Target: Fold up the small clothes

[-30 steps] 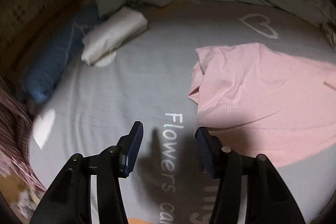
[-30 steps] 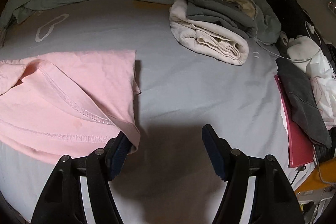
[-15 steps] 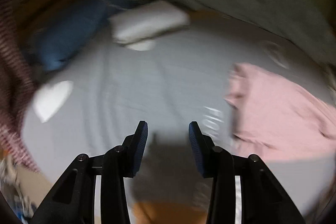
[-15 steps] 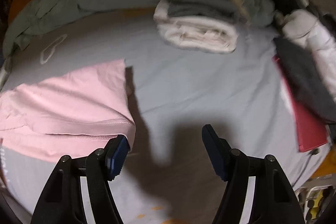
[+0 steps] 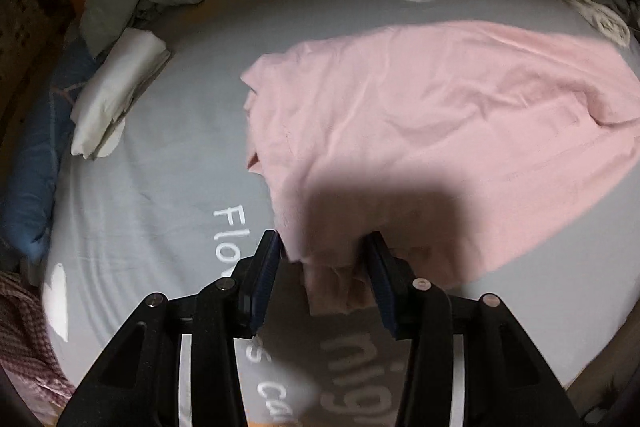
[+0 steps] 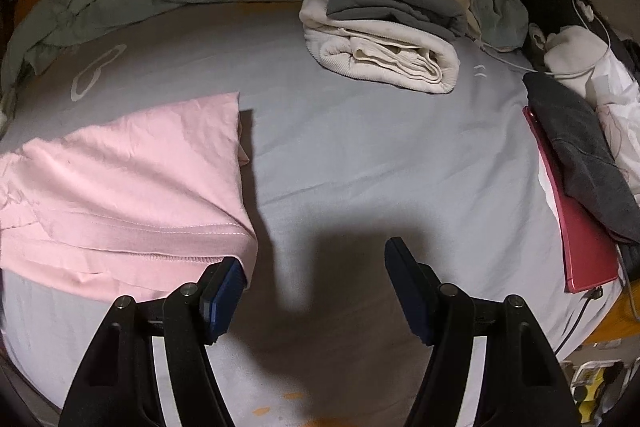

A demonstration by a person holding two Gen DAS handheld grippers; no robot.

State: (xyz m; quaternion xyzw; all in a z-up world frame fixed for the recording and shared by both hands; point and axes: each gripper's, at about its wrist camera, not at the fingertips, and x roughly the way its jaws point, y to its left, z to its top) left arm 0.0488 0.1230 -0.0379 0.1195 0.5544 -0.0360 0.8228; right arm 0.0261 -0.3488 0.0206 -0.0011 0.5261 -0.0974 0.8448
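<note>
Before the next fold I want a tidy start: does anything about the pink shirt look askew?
Yes. The pink shirt is not flat: its near-left corner is bunched and hangs between the left gripper fingers, and a sleeve lies crumpled at its far left edge. By the right gripper, the hem is doubled over.

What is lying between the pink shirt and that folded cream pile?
Nothing: in the right wrist view, only bare grey bedsheet separates the pink shirt from the folded cream pile.
</note>
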